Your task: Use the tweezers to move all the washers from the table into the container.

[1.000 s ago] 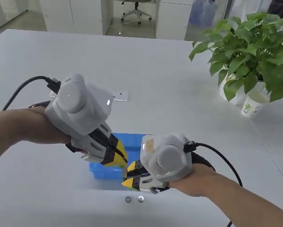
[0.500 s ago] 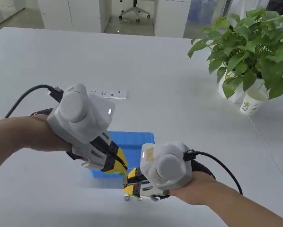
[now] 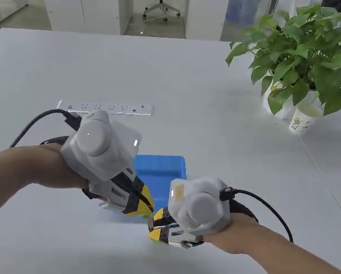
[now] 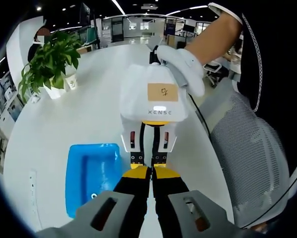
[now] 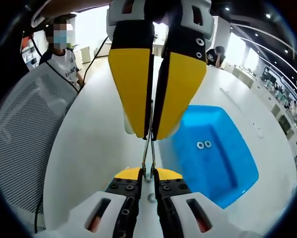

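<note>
1. Washers (image 5: 200,145): two lying inside blue container (image 3: 162,165), just far of both tools.
2. Small ring (image 5: 152,198) under right tool (image 5: 148,172), likely a washer left on surface (image 3: 216,114).
3. Tweezers (image 5: 148,148) pinched by left tool (image 5: 149,135) and right tool alike, jaws closed on them, long axis running tool to tool.
4. Plant (image 3: 299,63) far right, power strip (image 3: 105,107) far left.

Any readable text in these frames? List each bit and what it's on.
"KENSE": printed on the white body of the right gripper, seen in the left gripper view.
Tan sticker above that print: handwritten mark, too blurred to read.
Cup: green print, too small to read.
Power strip: markings too small to read.
</note>
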The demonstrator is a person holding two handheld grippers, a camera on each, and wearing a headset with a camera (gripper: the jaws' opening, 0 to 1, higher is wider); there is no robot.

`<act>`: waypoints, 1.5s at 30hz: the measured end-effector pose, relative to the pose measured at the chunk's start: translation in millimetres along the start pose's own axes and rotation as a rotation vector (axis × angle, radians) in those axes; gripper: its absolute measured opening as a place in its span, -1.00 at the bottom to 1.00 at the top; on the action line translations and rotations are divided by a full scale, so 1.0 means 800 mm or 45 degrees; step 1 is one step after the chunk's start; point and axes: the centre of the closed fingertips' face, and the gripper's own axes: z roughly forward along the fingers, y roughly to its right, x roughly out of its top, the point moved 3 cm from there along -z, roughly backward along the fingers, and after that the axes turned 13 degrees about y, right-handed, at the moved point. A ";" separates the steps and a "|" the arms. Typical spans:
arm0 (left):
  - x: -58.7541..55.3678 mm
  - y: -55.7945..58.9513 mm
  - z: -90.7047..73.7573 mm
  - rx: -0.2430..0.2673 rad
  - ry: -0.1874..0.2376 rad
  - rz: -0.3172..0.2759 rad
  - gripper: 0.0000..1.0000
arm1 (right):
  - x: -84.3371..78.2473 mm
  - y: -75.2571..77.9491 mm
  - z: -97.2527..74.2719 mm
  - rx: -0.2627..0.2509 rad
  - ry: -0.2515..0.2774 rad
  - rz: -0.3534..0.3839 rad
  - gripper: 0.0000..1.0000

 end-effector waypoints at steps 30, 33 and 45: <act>-0.001 0.001 0.003 -0.007 0.003 -0.011 -0.89 | -0.002 -0.004 0.001 0.007 -0.006 0.006 -0.74; -0.001 0.001 0.003 -0.007 0.003 -0.013 -0.89 | -0.003 -0.005 0.001 0.008 -0.006 0.017 -0.76; -0.001 0.002 0.003 -0.005 0.005 -0.020 -0.89 | -0.003 -0.005 0.002 0.008 -0.005 0.048 -0.78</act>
